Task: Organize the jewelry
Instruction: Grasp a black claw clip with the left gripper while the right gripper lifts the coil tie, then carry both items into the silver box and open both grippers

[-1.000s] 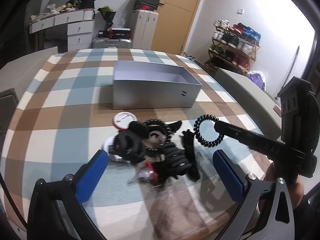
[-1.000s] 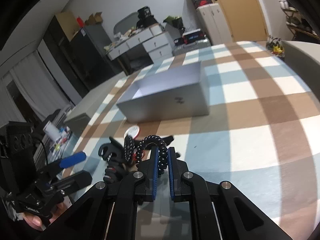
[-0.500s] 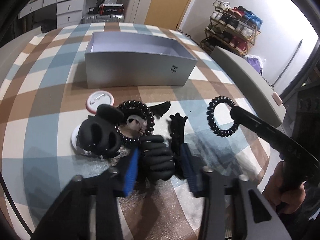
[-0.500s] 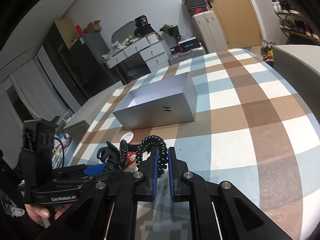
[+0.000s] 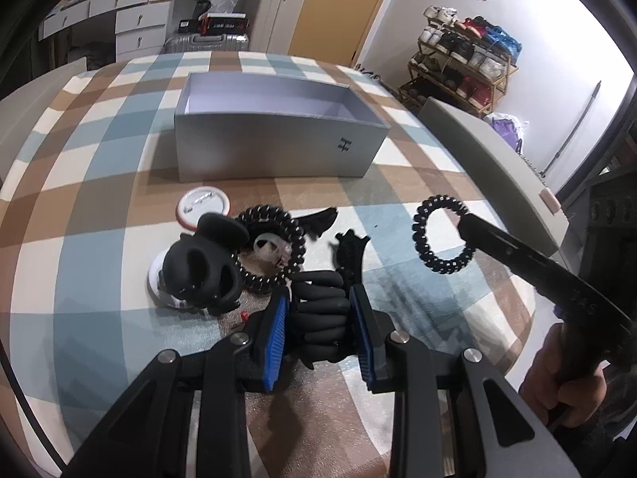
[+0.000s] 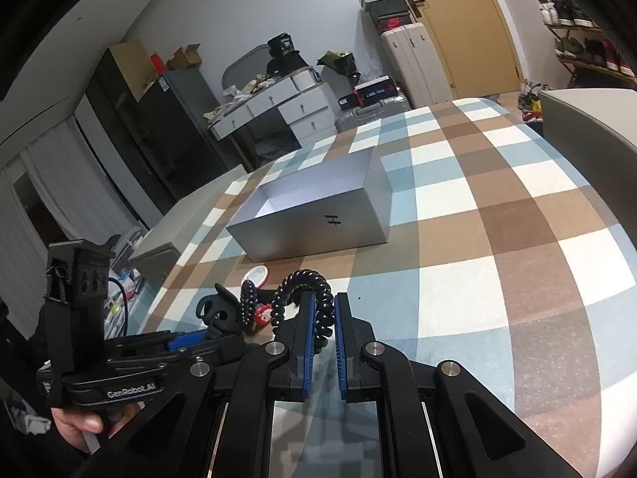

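Left gripper has closed on black claw clip (jaws clamped).

Box mark: a black "H" on the front wall of the grey box; it shows likewise in the right wrist view
Gripper brand: "GenRobot.AI" in white on the black body of the left gripper
Other print: too small or blurred to read

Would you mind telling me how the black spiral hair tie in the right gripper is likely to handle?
The spiral hair tie probably feels light and springy: its coils hold a round loop beyond the right gripper. Pinched only at one side, it may wobble or stretch.
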### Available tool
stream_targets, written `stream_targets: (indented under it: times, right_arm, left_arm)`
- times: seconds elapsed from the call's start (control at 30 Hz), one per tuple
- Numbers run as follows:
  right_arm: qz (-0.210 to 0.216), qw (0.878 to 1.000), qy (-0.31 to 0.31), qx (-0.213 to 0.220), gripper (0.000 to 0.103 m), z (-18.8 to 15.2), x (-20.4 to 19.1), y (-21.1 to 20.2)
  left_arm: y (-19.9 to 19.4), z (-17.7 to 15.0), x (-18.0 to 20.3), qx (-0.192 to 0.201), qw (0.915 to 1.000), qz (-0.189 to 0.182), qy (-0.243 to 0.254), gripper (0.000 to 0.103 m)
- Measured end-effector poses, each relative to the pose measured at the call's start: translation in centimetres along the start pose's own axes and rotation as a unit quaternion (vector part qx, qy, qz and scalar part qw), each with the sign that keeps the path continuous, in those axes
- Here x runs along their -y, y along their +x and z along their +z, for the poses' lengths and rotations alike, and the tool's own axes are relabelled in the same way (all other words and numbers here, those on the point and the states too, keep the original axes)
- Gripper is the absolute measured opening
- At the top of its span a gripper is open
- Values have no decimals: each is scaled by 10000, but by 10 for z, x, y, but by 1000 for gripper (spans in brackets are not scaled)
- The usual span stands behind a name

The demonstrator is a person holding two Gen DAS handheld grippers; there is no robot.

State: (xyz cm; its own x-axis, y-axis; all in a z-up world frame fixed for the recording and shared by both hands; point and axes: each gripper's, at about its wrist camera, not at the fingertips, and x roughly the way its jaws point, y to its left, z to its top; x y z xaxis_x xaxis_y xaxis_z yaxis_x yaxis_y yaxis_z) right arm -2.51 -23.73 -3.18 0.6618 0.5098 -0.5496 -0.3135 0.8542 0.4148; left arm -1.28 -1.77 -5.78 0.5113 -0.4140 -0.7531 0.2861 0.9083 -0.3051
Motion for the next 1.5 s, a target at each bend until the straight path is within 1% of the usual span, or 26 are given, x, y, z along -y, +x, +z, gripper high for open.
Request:
stream_targets:
  times: [0.1,0.17,0.27,0.37,0.57,0.77,0.93,1.07,1.17,1.37,1.5]
  right_arm:
    - [60,10000,7,26,9,3,-1,-2]
    - [102,9999,-9,44,9,5,-1,-1]
    - [214,9998,57,-22,9,12,-1,4]
    - [294,9996,10,-15,9,22,-6,9]
    - [390,9990,-201,50,9,51,-22,21]
    - [414,9986,-317,124,9,89,-32,40]
    - [304,9988,-383,93,9,114,-32,62]
    - [206,9993,-309,-62,9,129,-26,87]
    - [115,9992,-274,-275,9,135,-22,105]
    - [-89,9977,-309,-604,9,131,-14,132]
    - [-64,9959,-251,-861,9,125,-9,143]
  left_arm:
    - [-7,5,2,139,9999,-33,40,25]
    - [-13,10,4,248,9996,8,120,25]
    - [-15,22,6,333,9993,-10,165,25]
    - [-21,38,9,539,9982,105,259,25]
    - [-26,67,2,850,9954,298,328,25]
    - [-19,94,-17,966,9945,307,250,25]
    - [-8,112,-34,872,9959,210,87,25]
    - [6,128,-45,708,9974,82,-41,25]
    - [19,136,-51,555,9984,15,-112,25]
    - [43,138,-56,172,9995,-162,-192,25]
    - [53,137,-54,-53,9996,-230,-146,25]
